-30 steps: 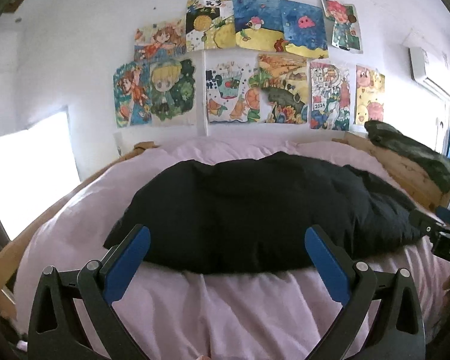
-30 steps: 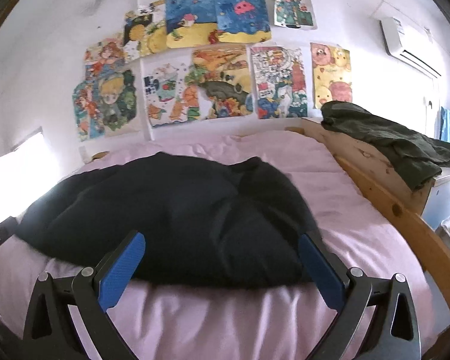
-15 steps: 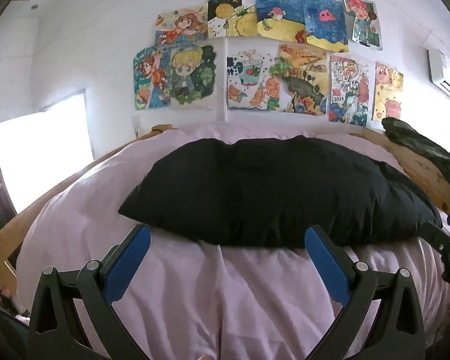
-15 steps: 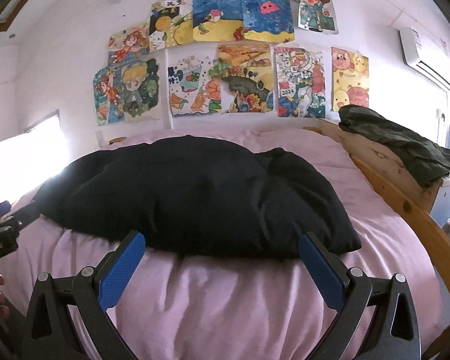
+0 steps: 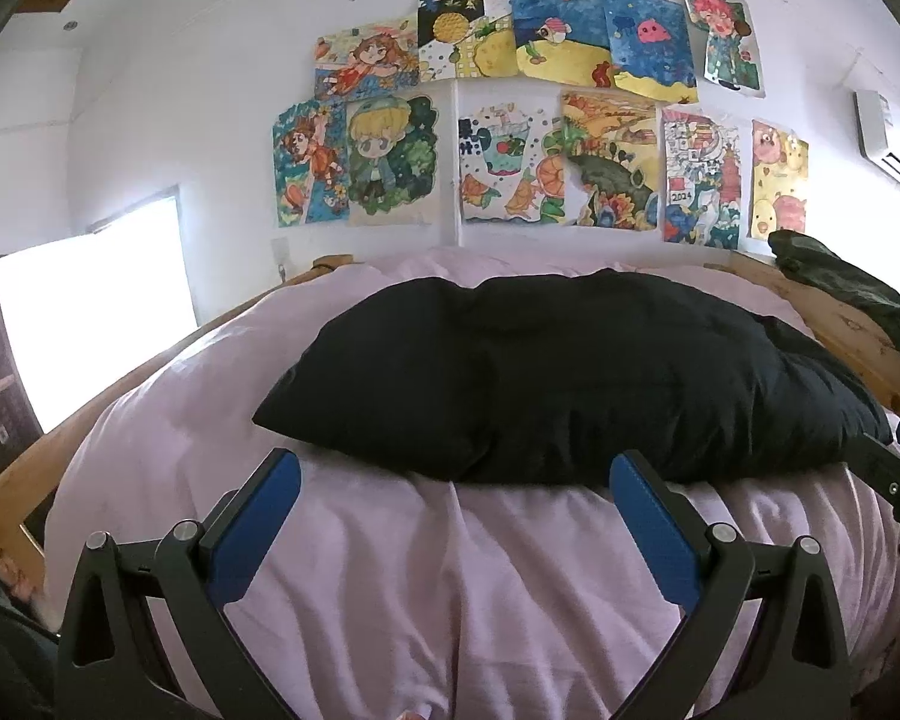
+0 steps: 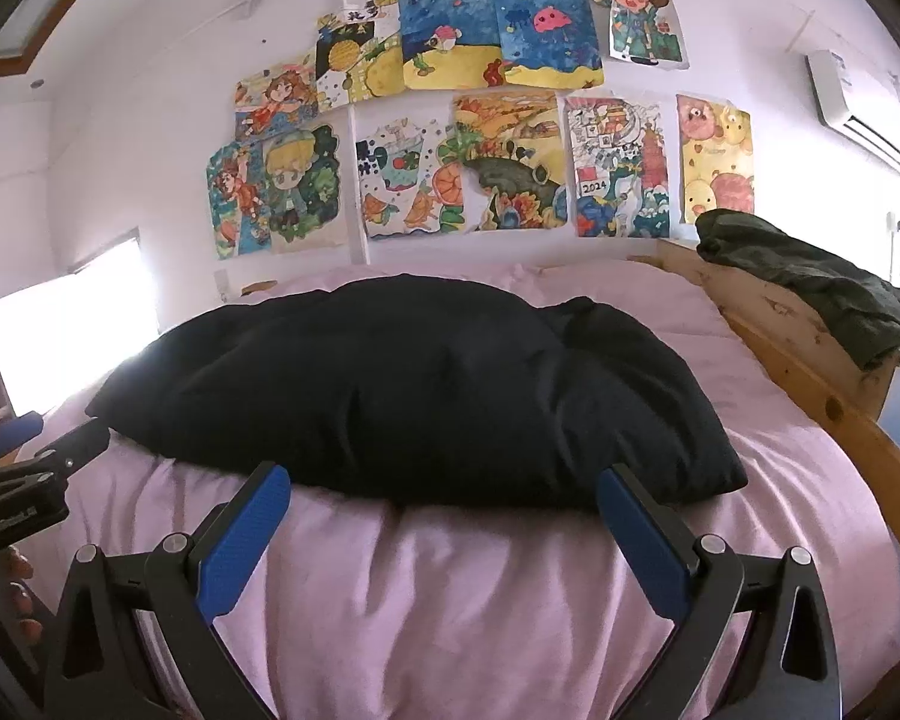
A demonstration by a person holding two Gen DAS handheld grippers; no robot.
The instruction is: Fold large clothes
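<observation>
A puffy black jacket (image 5: pixel 570 372) lies spread across the middle of a bed covered by a pink sheet (image 5: pixel 450 588), its near edge running side to side just beyond two handheld grippers. The left gripper (image 5: pixel 455 498) hovers over bare sheet with its blue-padded fingers (image 5: pixel 258 516) set wide apart and nothing between them; the right gripper (image 6: pixel 444 507) is likewise spread wide and empty, its tips close to the garment's front edge without touching it. Seen from the right wrist, the jacket (image 6: pixel 402 384) bulges like a cushion, with a rounded fold, possibly a hood or a sleeve, bunched at its far right. It looks padded and soft, probably light for its bulk, and likely to spring back when pressed flat; its dark shell may be smooth enough to slide between the pads, so a deep bite on a seamed edge seems wiser than a pinch of the loose top layer. The two near corners, one on each side, look the natural places to take hold, each gripper on its own side, so the bulk can be lifted evenly. Children's drawings (image 5: pixel 510 108) cover the wall behind, and a dark green garment (image 6: pixel 810 282) is draped over the wooden bed frame (image 6: pixel 810 372) on the right, well apart from the jacket.
</observation>
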